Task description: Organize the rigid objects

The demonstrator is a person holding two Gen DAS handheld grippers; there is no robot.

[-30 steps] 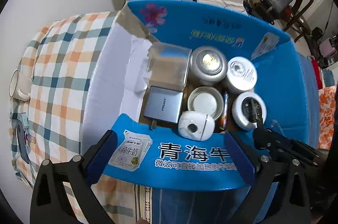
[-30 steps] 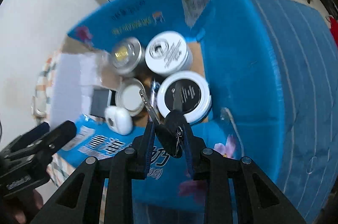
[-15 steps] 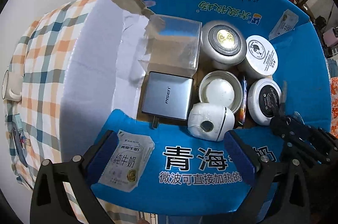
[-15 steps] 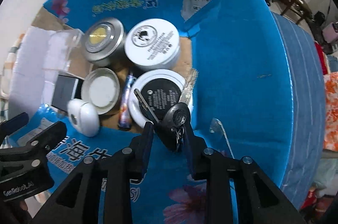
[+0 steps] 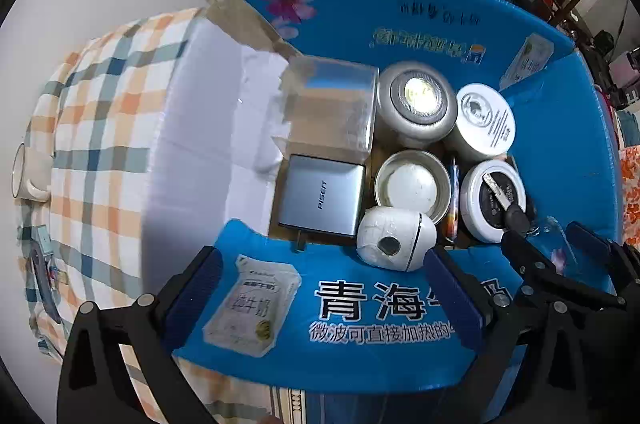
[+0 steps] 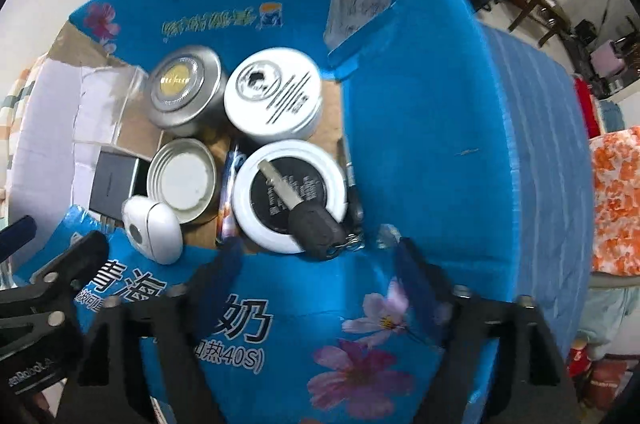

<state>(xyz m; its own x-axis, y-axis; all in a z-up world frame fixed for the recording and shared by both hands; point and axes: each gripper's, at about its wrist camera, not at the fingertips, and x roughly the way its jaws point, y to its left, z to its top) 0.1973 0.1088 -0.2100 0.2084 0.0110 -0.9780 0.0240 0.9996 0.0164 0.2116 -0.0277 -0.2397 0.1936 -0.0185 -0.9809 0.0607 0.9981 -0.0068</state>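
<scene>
now car key (image 6: 308, 220) rests on black-topped tin (image 6: 290, 193).

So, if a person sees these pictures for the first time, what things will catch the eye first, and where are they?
The bright blue box with printed flowers fills both views, packed with round tins. Most striking is the black car key, lying on the white tin with the black label at the box's near right corner. The right gripper stands open just before it. To the left, a clear plastic case stands over a grey PISEN box.

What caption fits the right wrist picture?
Open right gripper above car key resting on black-labelled tin inside blue box.
</scene>
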